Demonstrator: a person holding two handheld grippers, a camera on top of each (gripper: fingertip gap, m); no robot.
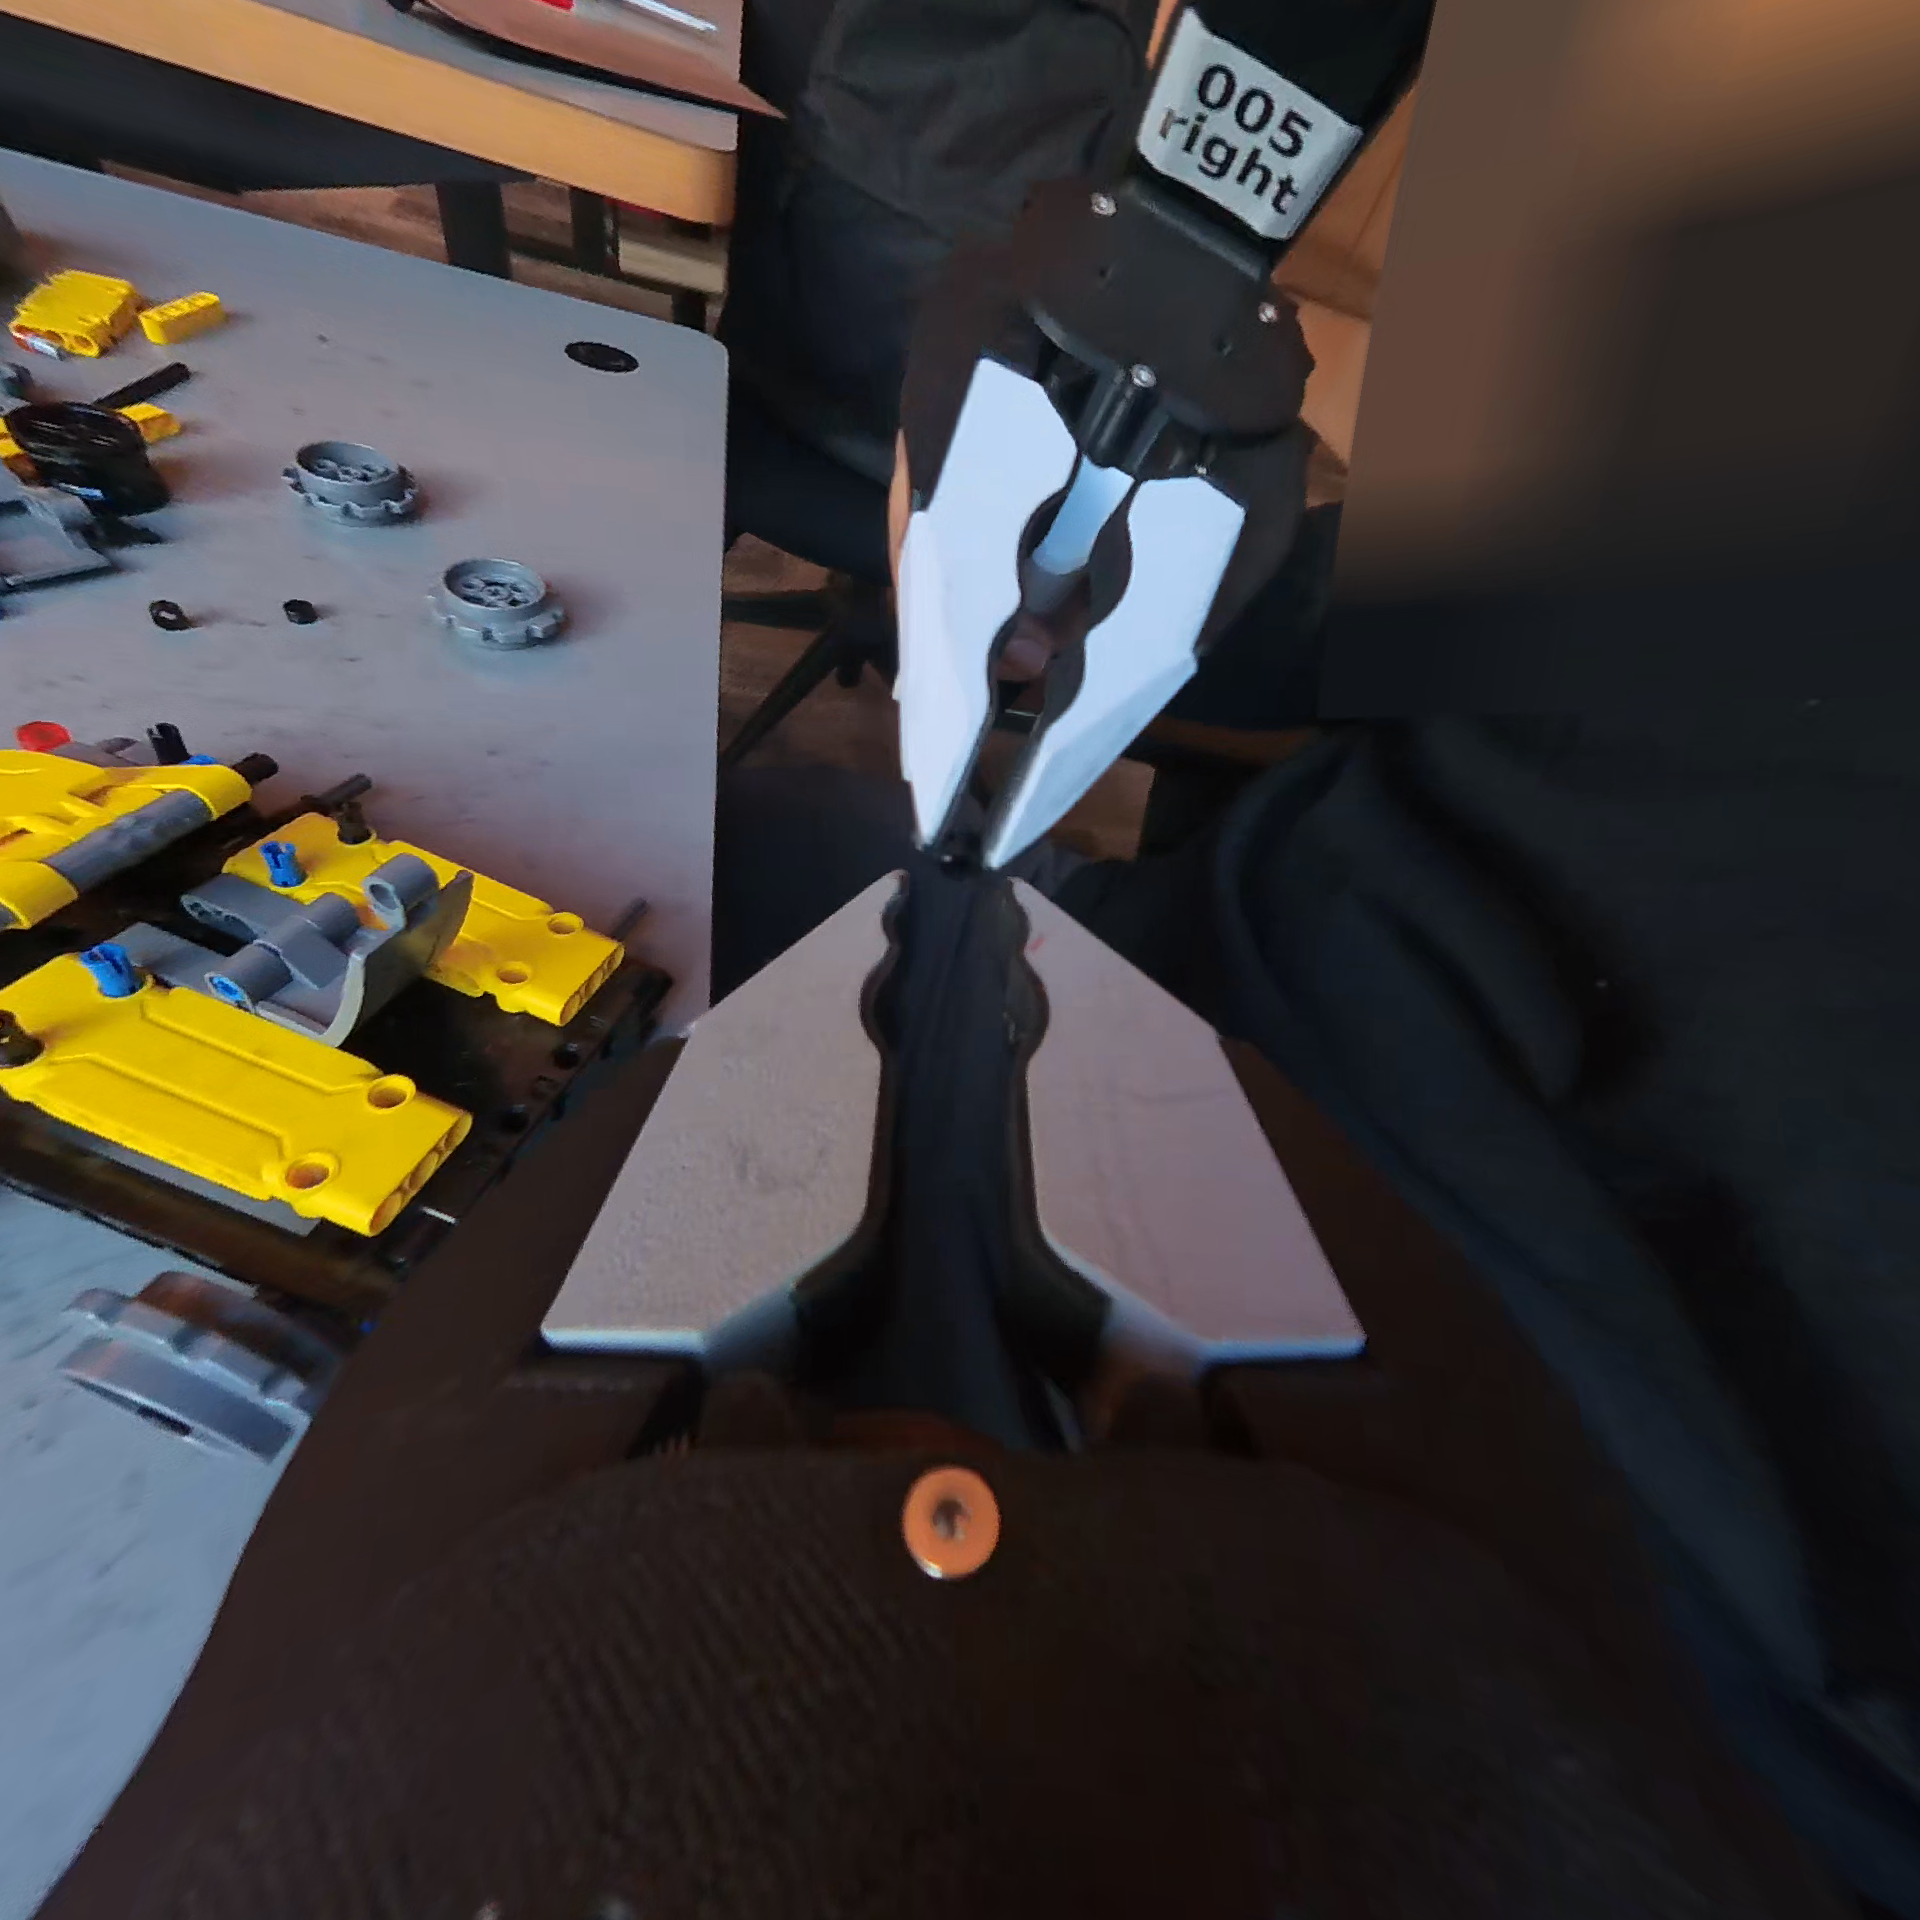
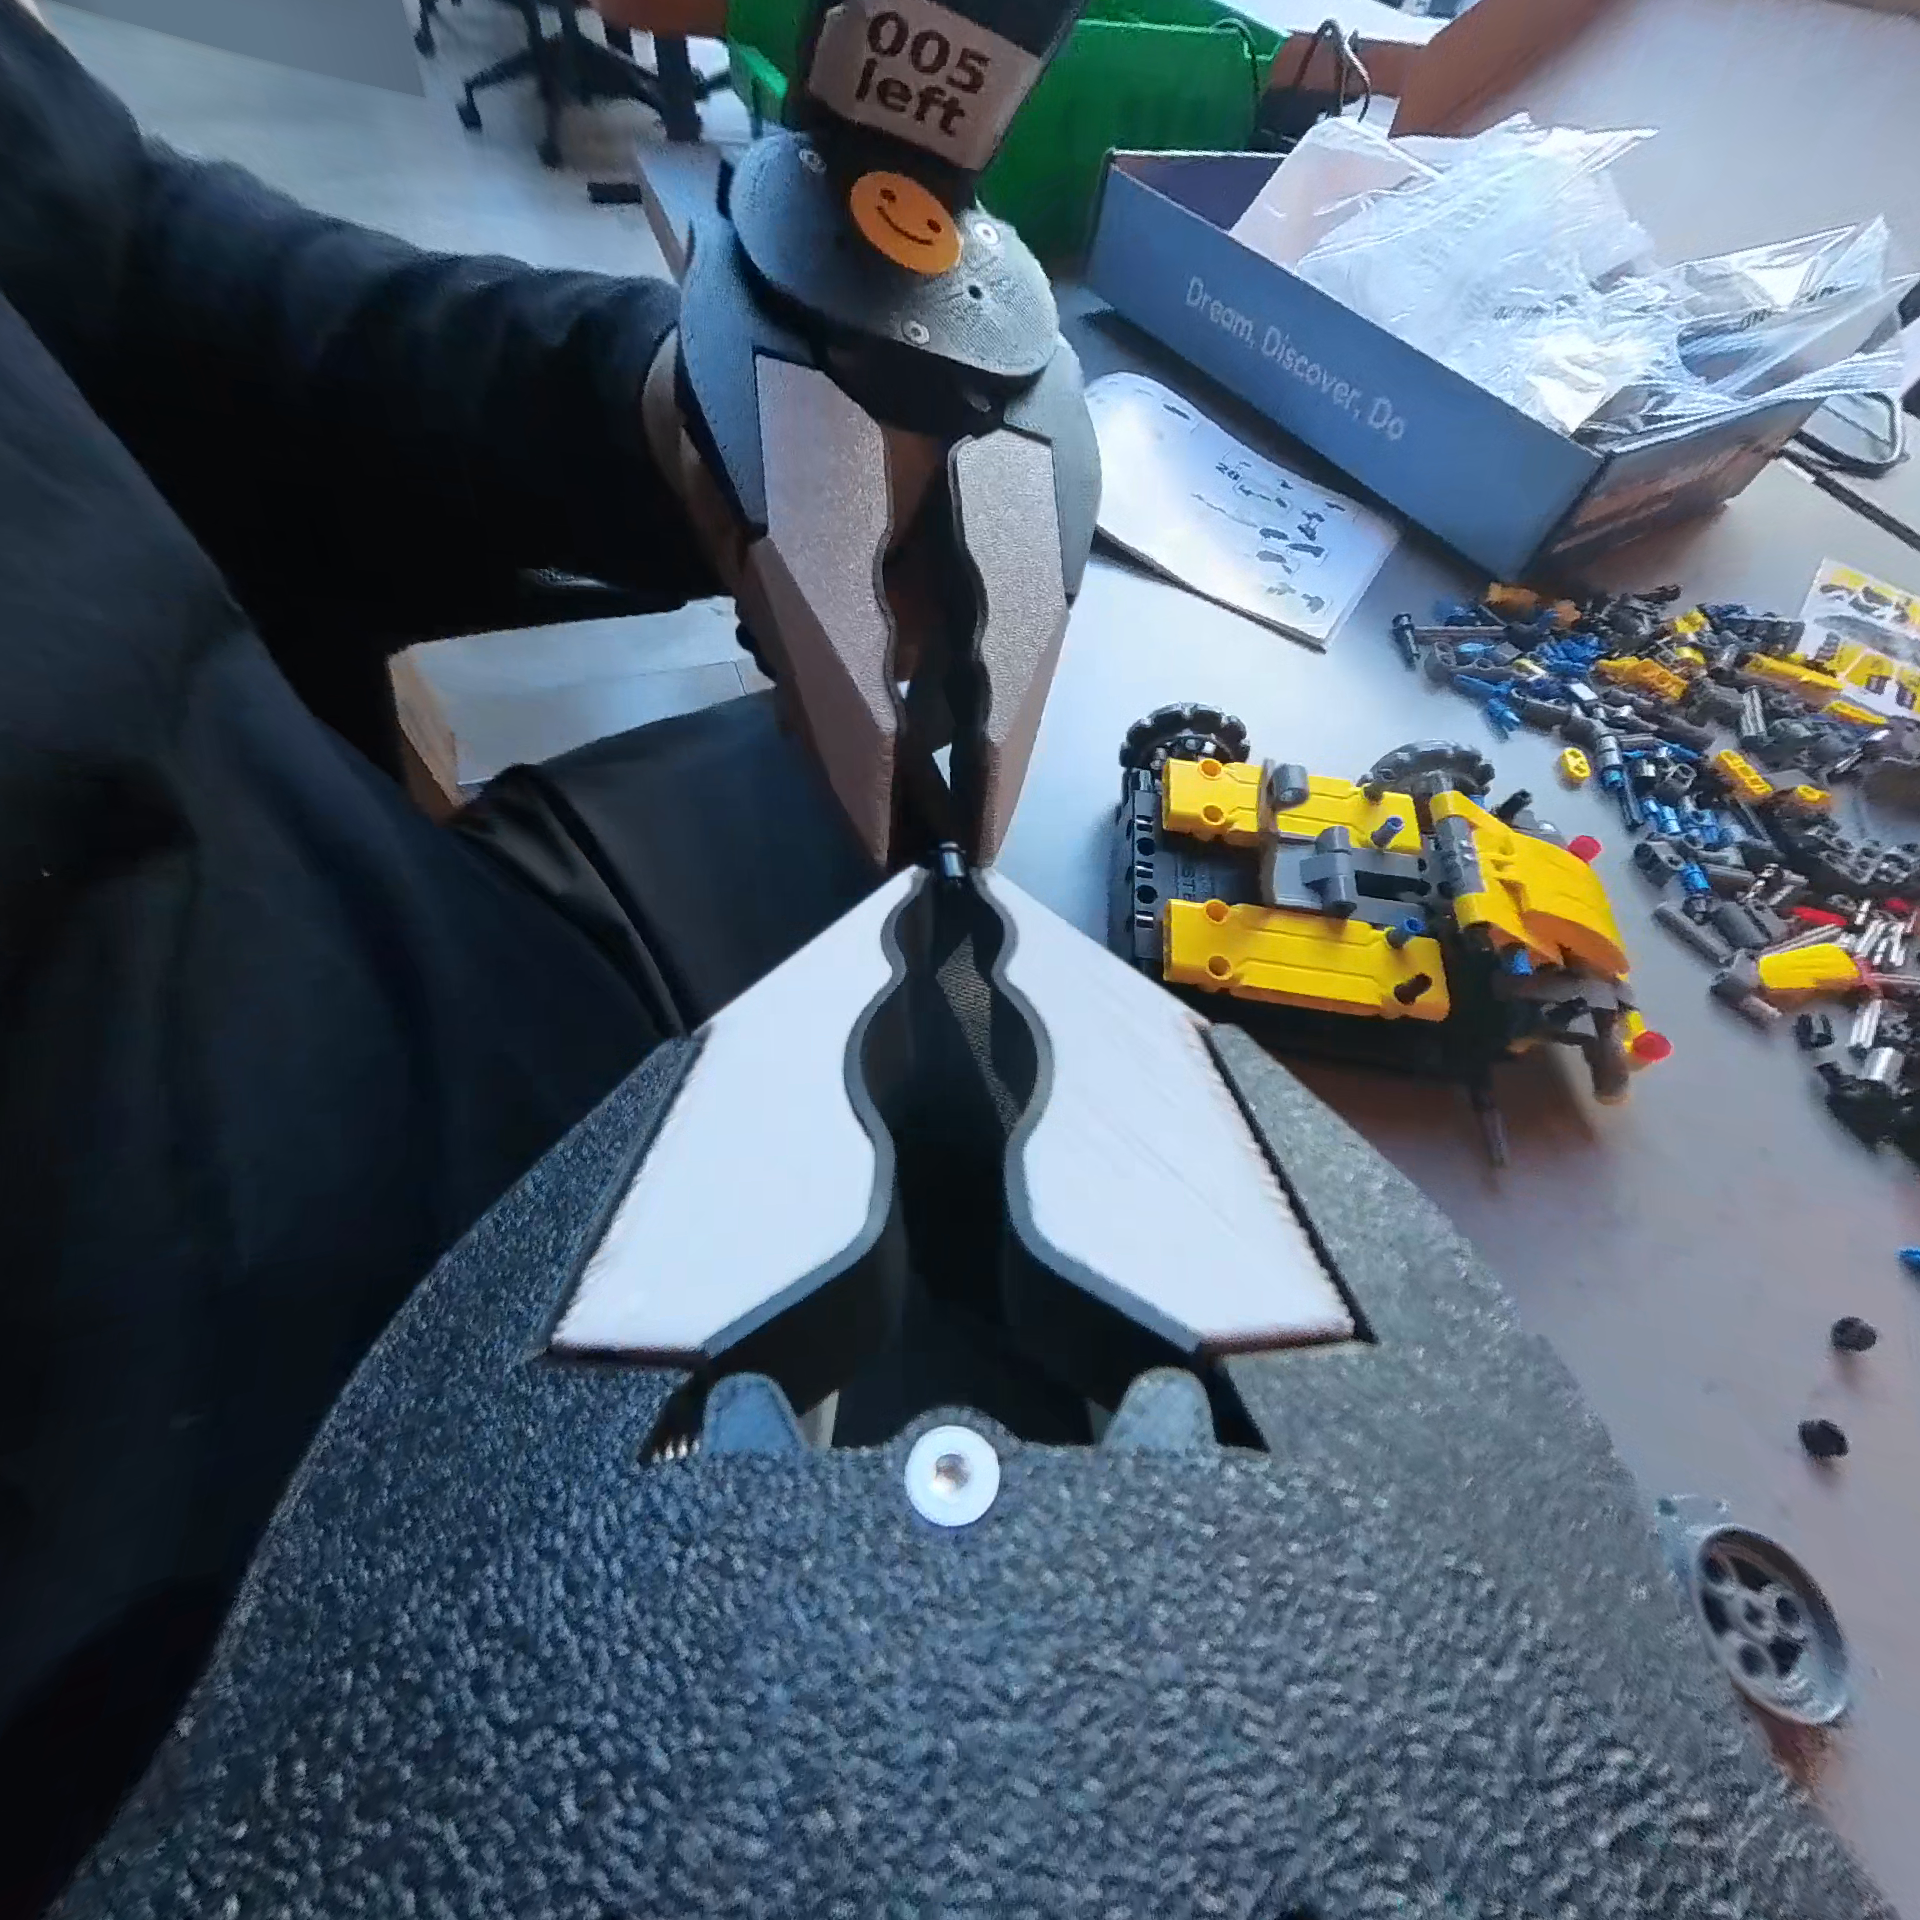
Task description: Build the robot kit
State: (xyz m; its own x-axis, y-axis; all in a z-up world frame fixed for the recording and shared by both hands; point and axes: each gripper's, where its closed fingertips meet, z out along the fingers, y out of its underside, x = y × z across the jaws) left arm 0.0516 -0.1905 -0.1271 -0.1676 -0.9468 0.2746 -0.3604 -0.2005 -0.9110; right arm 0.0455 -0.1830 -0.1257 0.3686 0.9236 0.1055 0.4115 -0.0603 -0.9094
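My left gripper (image 1: pixel 956 883) and right gripper (image 2: pixel 948 885) meet tip to tip in the air, off the table's edge and above a person's dark-clothed lap. A small black pin (image 2: pixel 948 862) sits between the two pairs of tips, and both grippers are closed on it. The pin also shows in the left wrist view (image 1: pixel 954 856). The right gripper (image 1: pixel 961 847) comes down from above in the left wrist view. The left gripper (image 2: pixel 940 847) comes down from above in the right wrist view. A yellow and black brick vehicle (image 2: pixel 1351 904) lies on the grey table (image 1: pixel 582 727), also seen in the left wrist view (image 1: pixel 312 987).
Two grey wheel hubs (image 1: pixel 351 481) (image 1: pixel 499 603) lie on the table, another shows in the right wrist view (image 2: pixel 1766 1621). A pile of small loose parts (image 2: pixel 1714 727), an instruction booklet (image 2: pixel 1247 509) and a blue box (image 2: pixel 1351 384) with plastic bags lie beyond the vehicle. My left and right fingertips are right by each other.
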